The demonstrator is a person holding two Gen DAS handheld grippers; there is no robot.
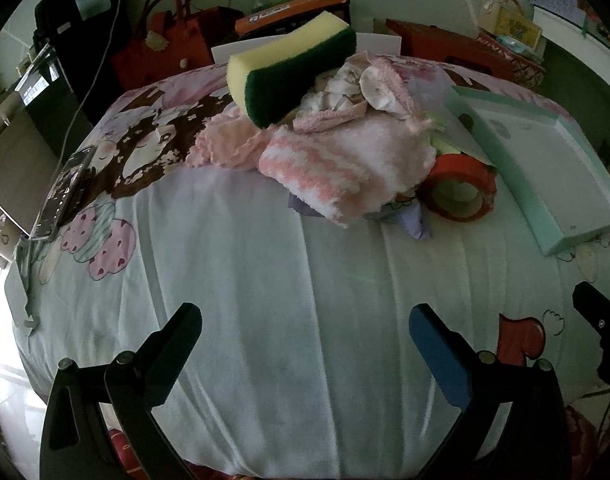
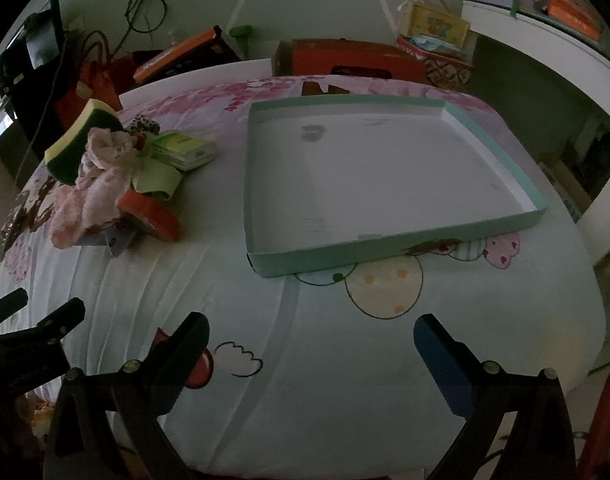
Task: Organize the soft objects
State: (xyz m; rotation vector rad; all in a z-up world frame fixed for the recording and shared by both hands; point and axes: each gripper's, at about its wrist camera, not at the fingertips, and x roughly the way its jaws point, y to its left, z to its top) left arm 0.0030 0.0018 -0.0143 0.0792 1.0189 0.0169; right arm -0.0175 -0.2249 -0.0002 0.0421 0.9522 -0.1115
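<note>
Nothing picked yet, so you're lining up the first grab. Left gripper point(image 1: 305, 324): jaws spread wide, empty, low over bare cloth point(image 1: 265, 240). Pile sits well ahead of those jaws, slightly right of centre: sponge point(image 1: 289, 68) on top at the far side, pink towel point(image 1: 345, 160) nearest you, socks point(image 1: 369, 88) behind it, red tape roll point(image 1: 461, 188) at the pile's right edge. Take the sponge first, I'd say; it rides on top and lifts clean. Come in high, close across its short sides, don't snag the towel. Skip the tape, it's not soft. Right gripper point(image 2: 311, 334): jaws also spread, empty. Tray point(image 2: 385, 248) lies ahead of them, empty, a little right of centre. Keep that path clear for the drop.
</note>
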